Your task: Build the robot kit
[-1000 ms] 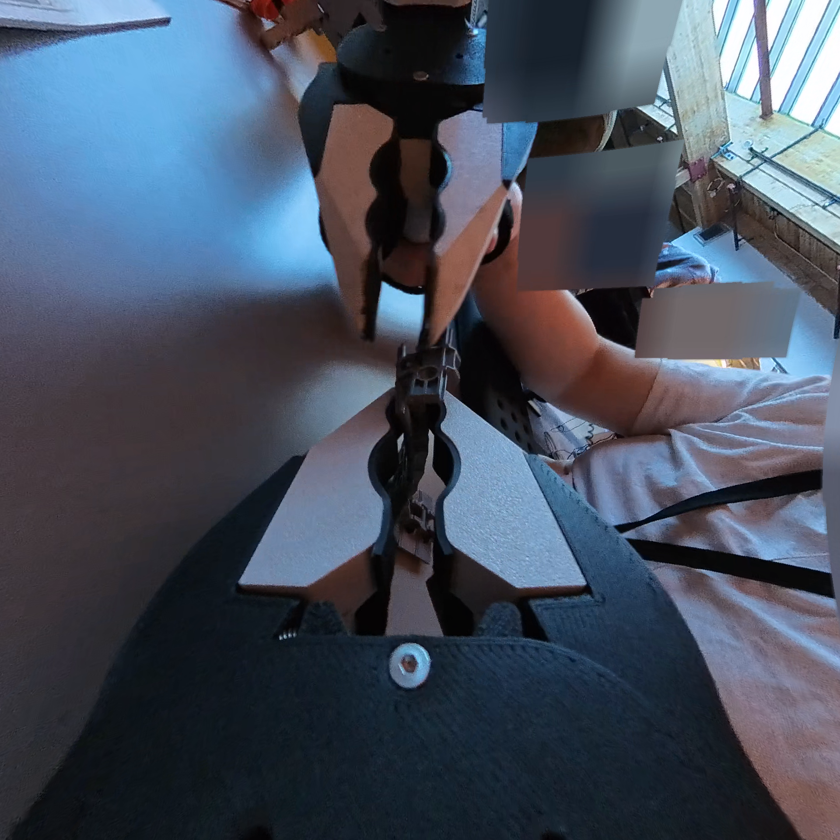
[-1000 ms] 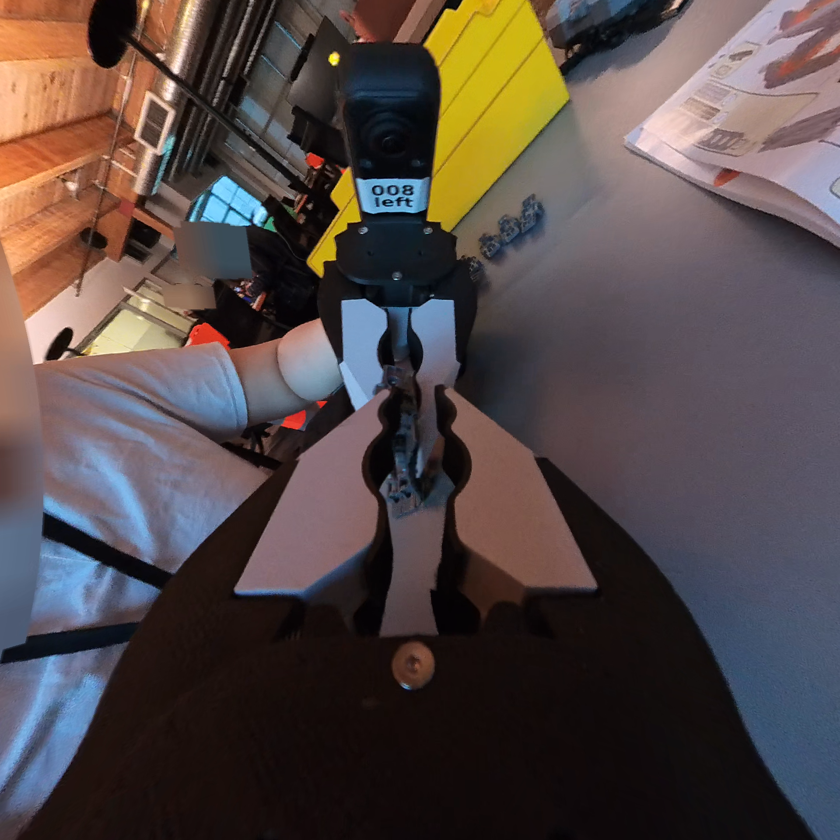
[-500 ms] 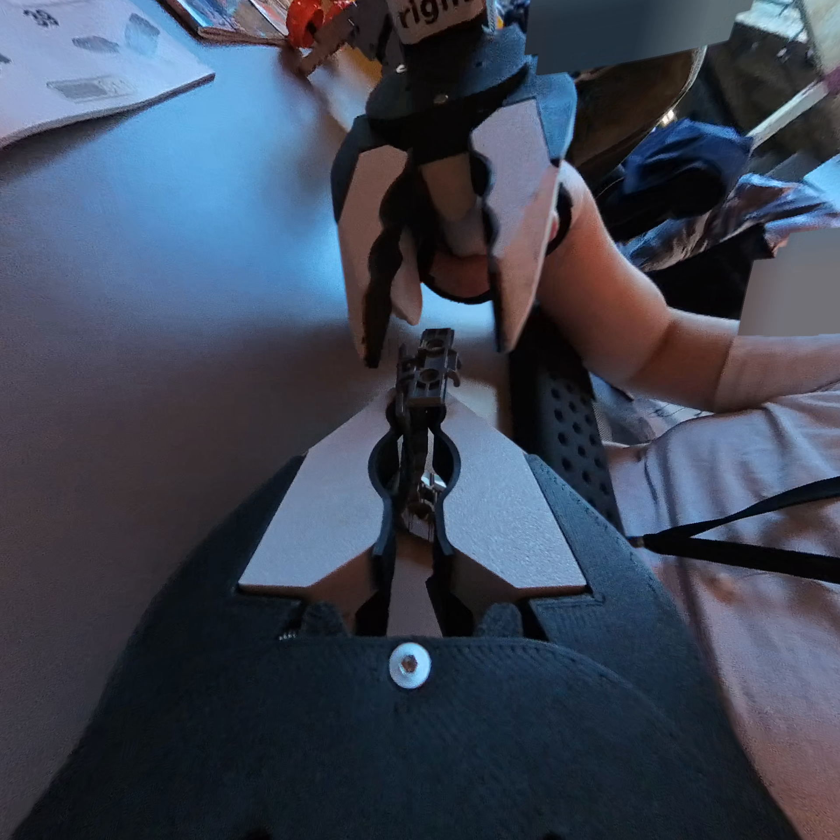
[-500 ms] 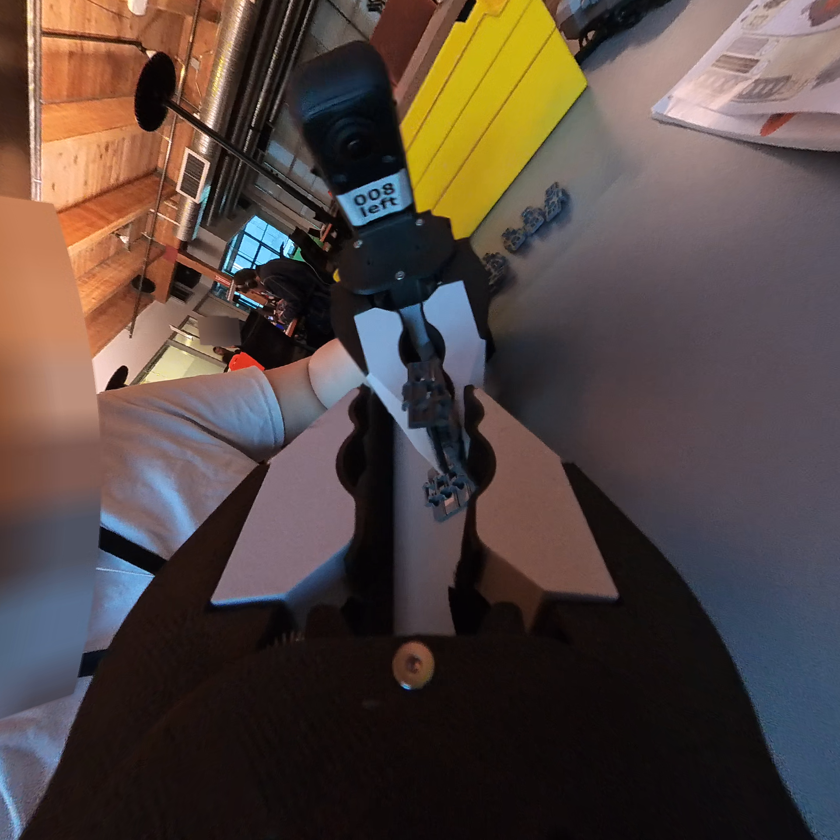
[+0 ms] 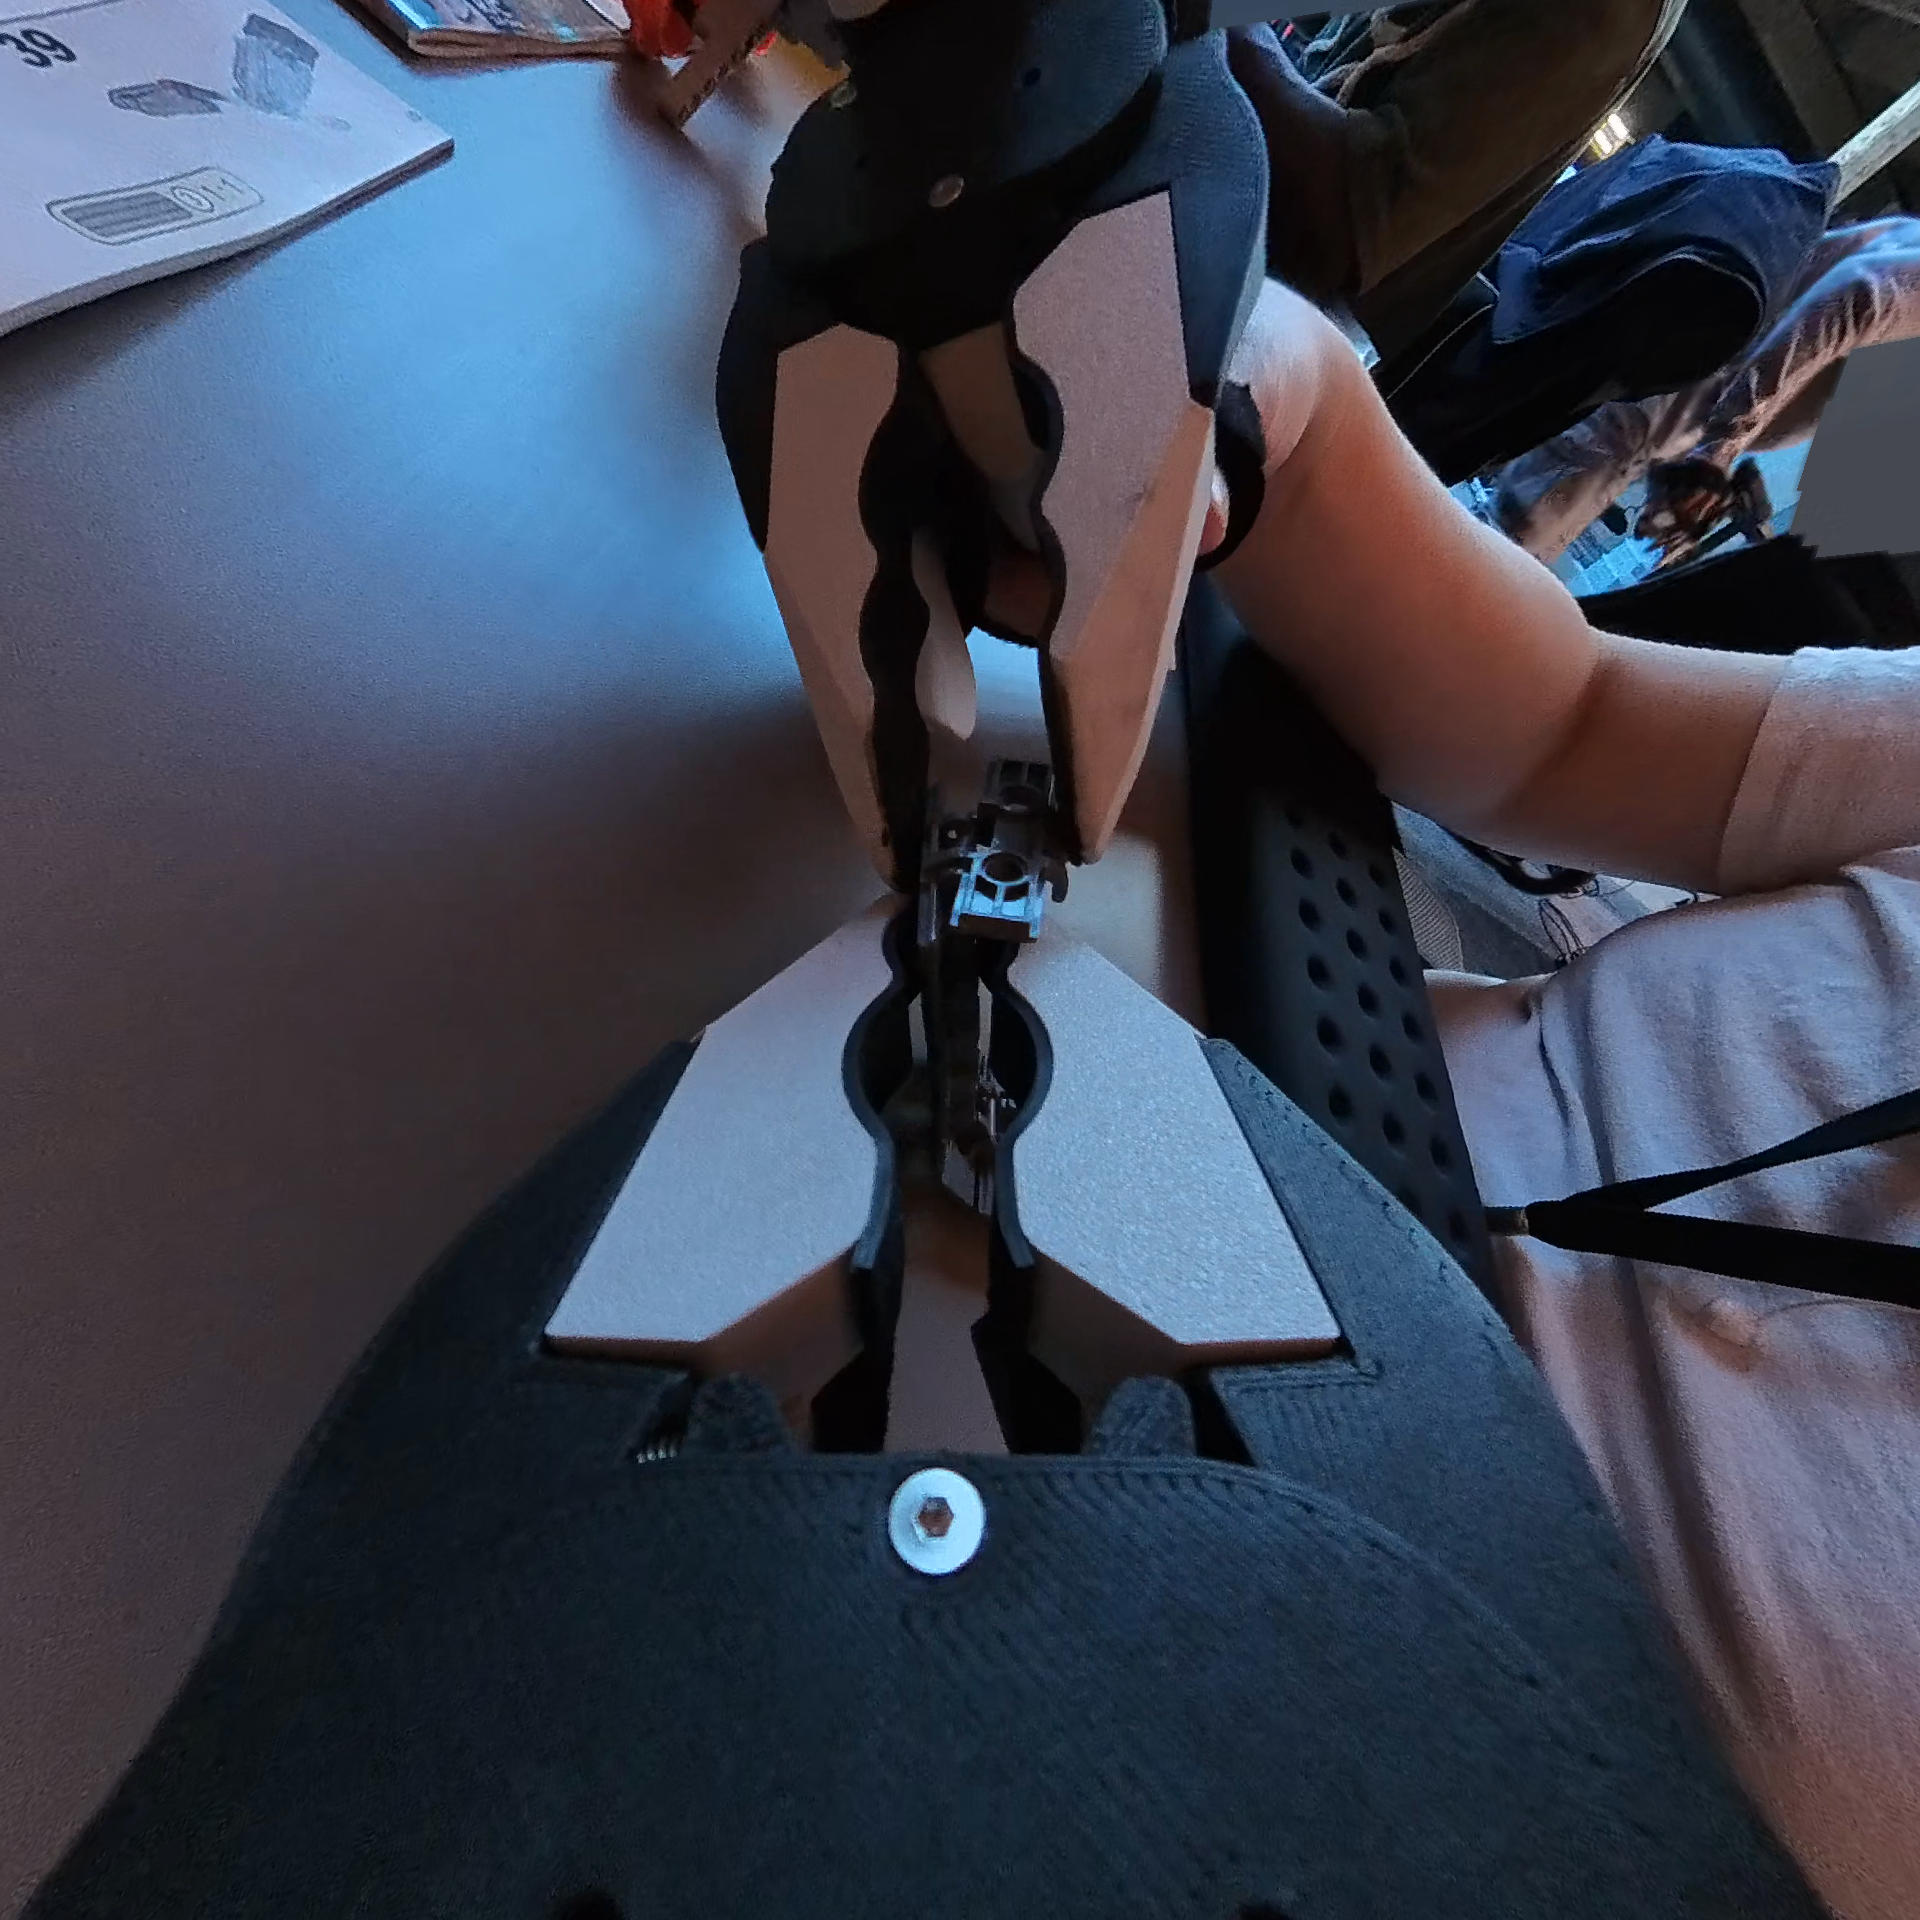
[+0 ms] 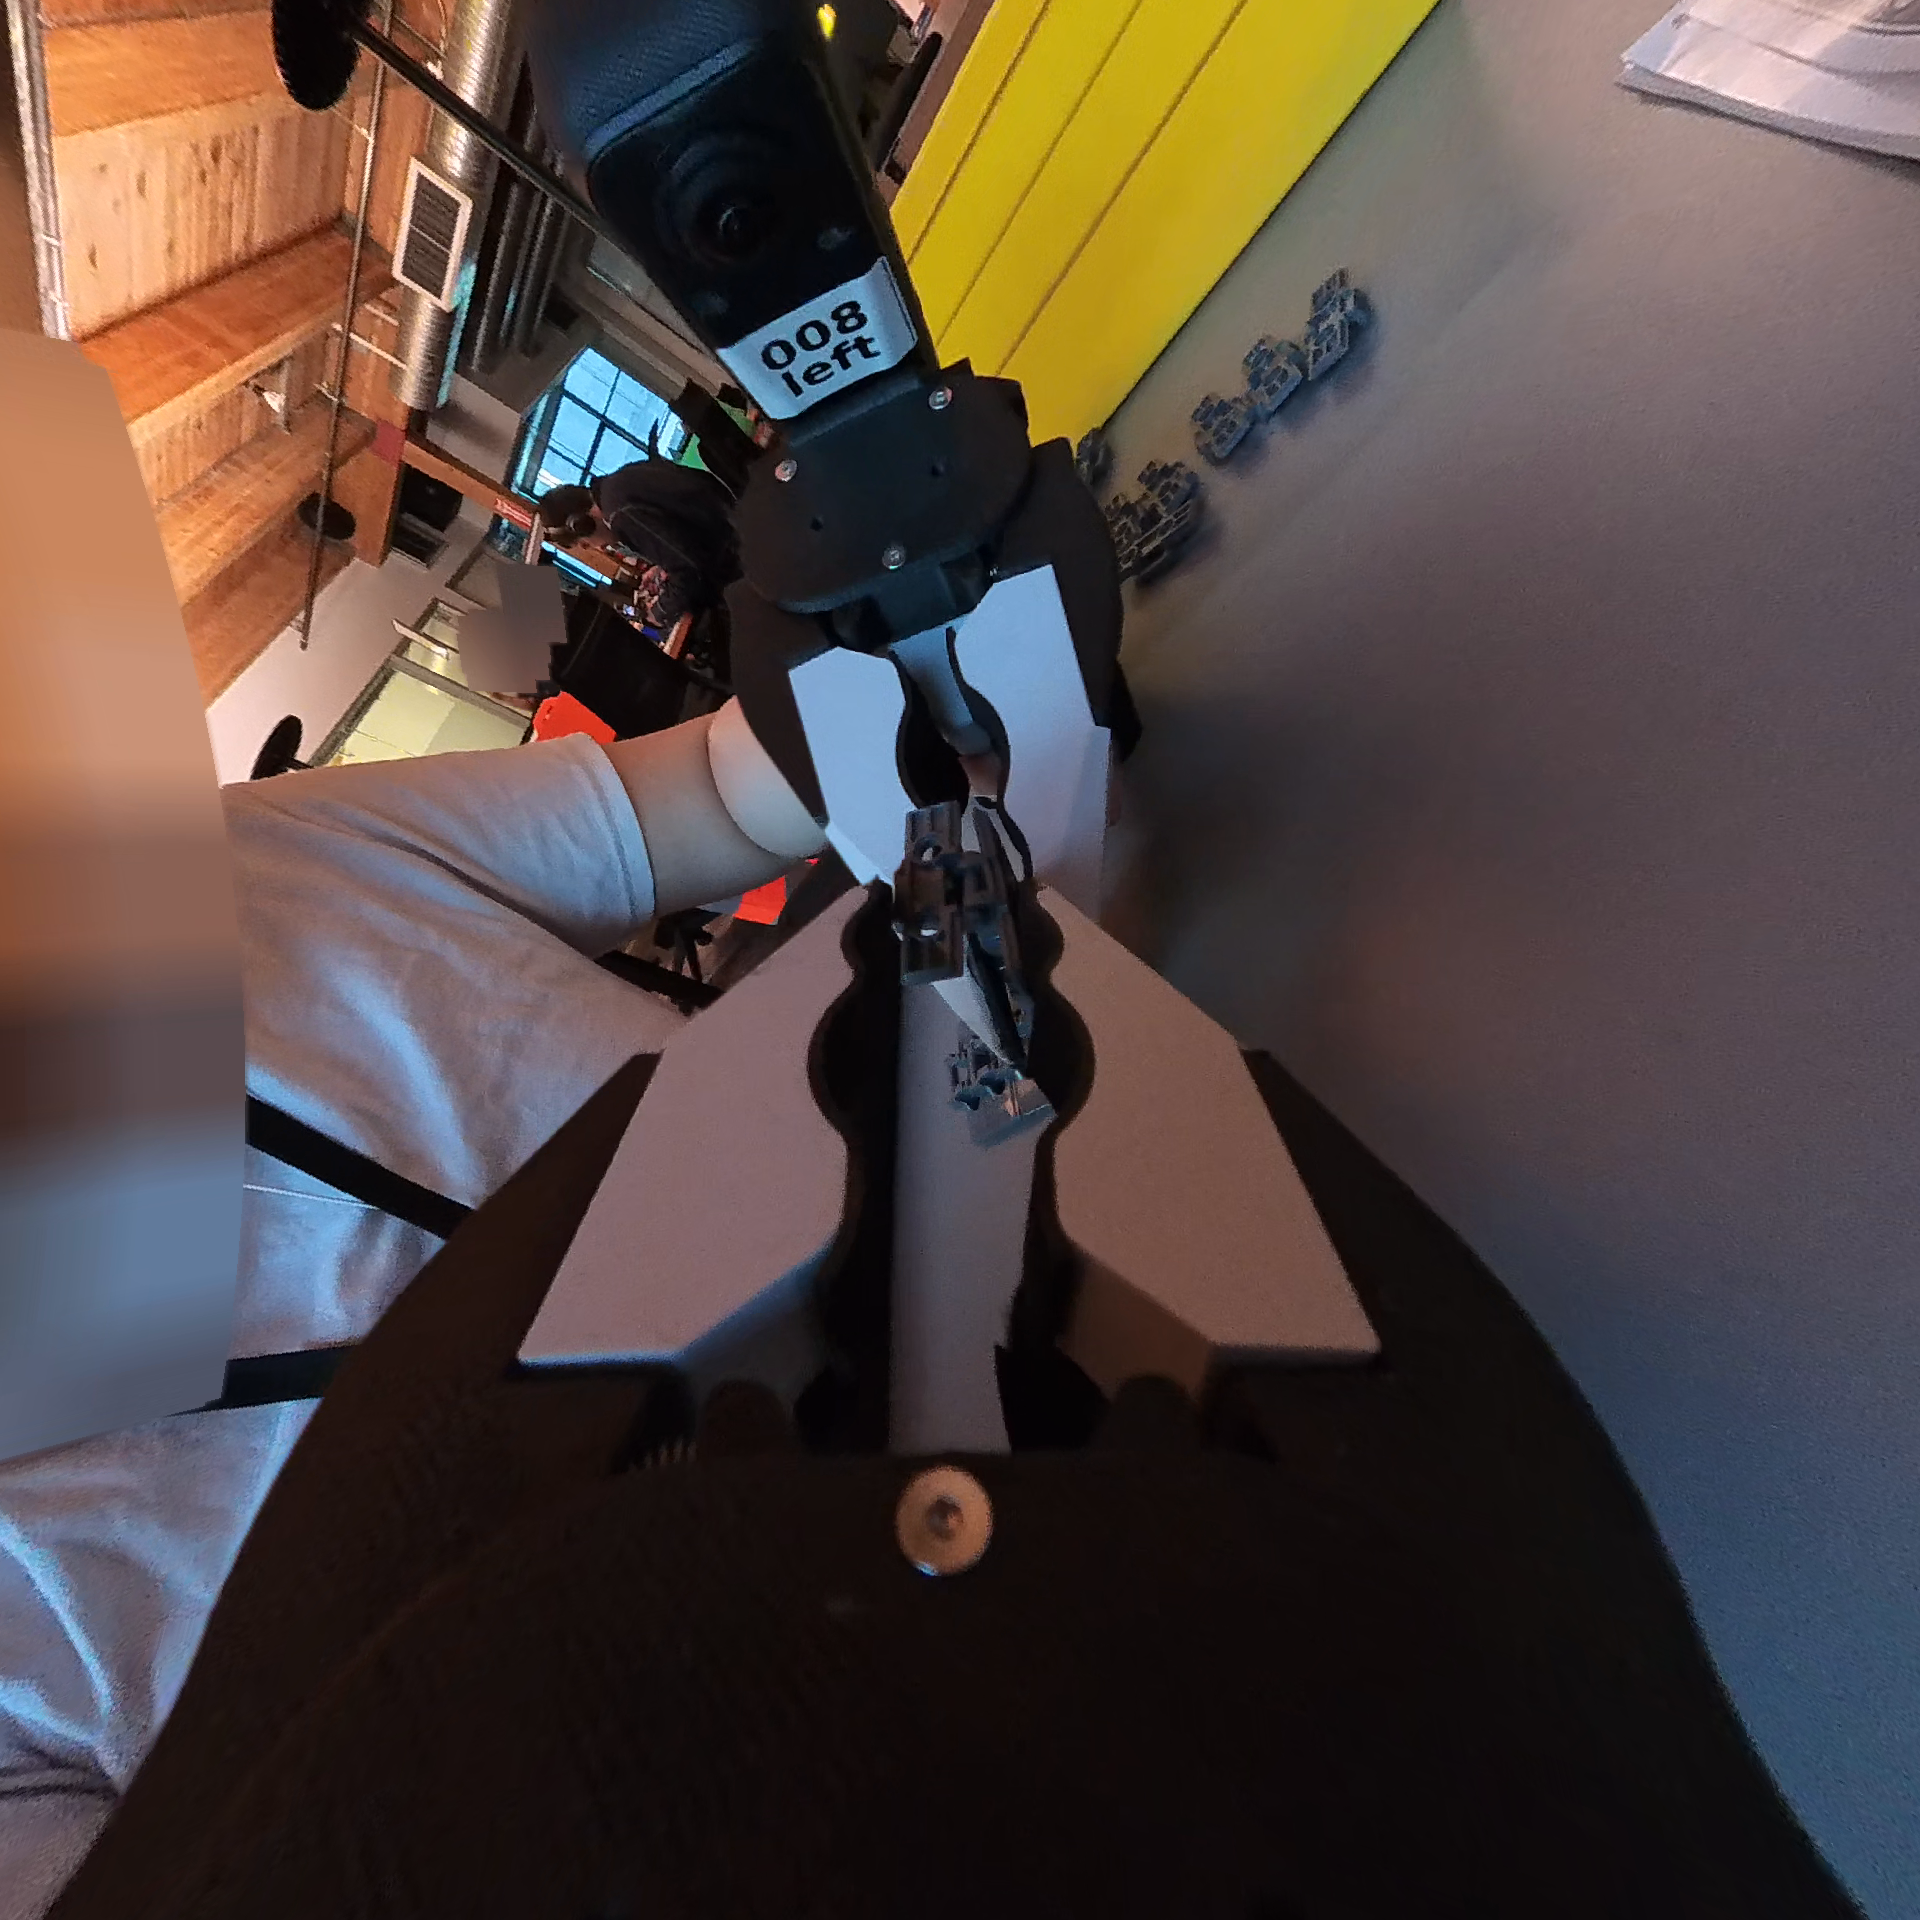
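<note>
Left wrist view shows the left gripper (image 5: 948, 935) pinching a dark gray brick assembly (image 5: 992, 883) above the gray table (image 5: 364, 623), a booklet (image 5: 156, 156) lying far left. Right gripper (image 5: 977, 831) faces it tip to tip, its jaws spread around the assembly's far end. Right wrist view shows loose gray bricks (image 6: 1247, 416) beside a yellow box (image 6: 1122, 177).
</note>
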